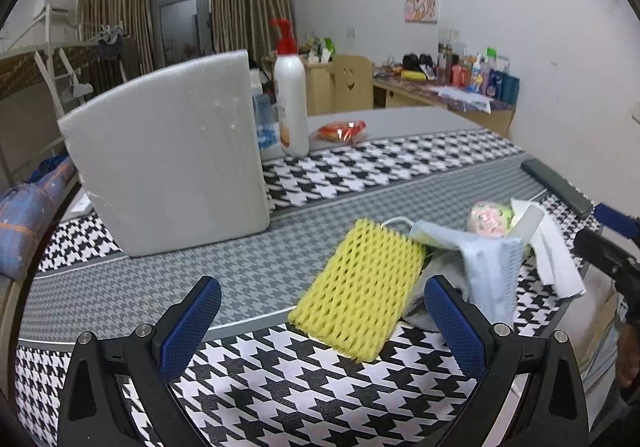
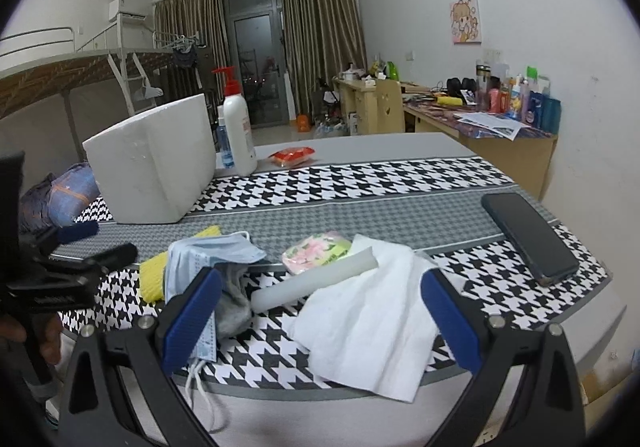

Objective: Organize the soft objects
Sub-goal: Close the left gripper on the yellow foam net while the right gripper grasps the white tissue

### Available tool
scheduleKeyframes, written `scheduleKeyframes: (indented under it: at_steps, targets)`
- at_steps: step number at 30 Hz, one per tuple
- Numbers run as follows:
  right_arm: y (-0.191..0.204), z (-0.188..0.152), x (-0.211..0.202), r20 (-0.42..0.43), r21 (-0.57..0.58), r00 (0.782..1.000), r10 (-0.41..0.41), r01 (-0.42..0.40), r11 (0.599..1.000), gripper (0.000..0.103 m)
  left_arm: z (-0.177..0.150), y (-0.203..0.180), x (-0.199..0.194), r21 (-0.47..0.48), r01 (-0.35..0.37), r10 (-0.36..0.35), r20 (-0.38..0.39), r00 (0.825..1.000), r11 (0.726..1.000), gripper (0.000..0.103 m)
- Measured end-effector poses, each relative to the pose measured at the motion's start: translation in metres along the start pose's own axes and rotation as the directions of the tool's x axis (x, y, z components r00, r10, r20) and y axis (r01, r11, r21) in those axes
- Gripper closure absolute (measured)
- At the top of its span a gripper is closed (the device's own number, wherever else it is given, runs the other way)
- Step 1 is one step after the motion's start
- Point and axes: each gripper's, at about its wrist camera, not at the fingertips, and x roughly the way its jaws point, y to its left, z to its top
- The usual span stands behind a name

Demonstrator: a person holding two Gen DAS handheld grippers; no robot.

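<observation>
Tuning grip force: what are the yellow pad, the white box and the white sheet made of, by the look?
Yellow pad: looks like foam netting, matte, open diamond mesh. White box: likely expanded foam, with a dull grainy face and soft edges. White sheet: tissue or thin non-woven cloth, limp and creased; can't tell which.

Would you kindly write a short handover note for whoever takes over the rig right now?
Left gripper: jaws open, empty, facing the yellow foam net sleeve.
Right gripper: jaws open, empty, over the white tissue sheet.
The pale blue face mask, grey sock, white foam tube and pink-green wrapped bundle are piled at the near edge of the table; the white foam box stands behind.
Done: nothing sorted.
Left: everything.
</observation>
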Motion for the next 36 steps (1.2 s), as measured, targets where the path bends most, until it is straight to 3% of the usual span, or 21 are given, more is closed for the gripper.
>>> scheduleKeyframes:
  at_steps: [12,17,21,28,32,36]
  targets:
    - [-0.011,-0.004,0.013,-0.033,0.013,0.998,-0.049,0.049,0.999,0.002,0.001,0.001,0.033,0.000,0.007,-0.007,-0.110,0.994,1.000,0.018]
    - [-0.016,-0.006,0.022,-0.093,0.024,0.992,-0.084,0.086,0.996,0.002,0.000,0.005,0.048,-0.023,0.051,-0.055,-0.189,0.981,0.998,0.032]
    - [-0.020,-0.012,0.029,-0.124,0.026,0.986,-0.111,0.115,0.993,0.002,-0.001,0.005,0.050,-0.033,0.079,-0.084,-0.203,0.975,0.996,0.036]
    - [-0.026,-0.020,0.034,-0.159,0.030,0.976,-0.147,0.153,0.988,0.002,-0.005,-0.001,0.044,-0.015,0.130,-0.131,-0.199,0.971,0.991,0.060]
    - [-0.027,-0.023,0.036,-0.187,0.026,0.970,-0.155,0.163,0.986,0.007,-0.005,-0.004,0.042,-0.010,0.165,-0.164,-0.198,0.966,0.986,0.077]
    - [-0.029,-0.028,0.041,-0.223,0.021,0.960,-0.169,0.179,0.984,0.022,-0.004,-0.010,0.039,0.021,0.165,-0.158,-0.190,0.969,0.986,0.082]
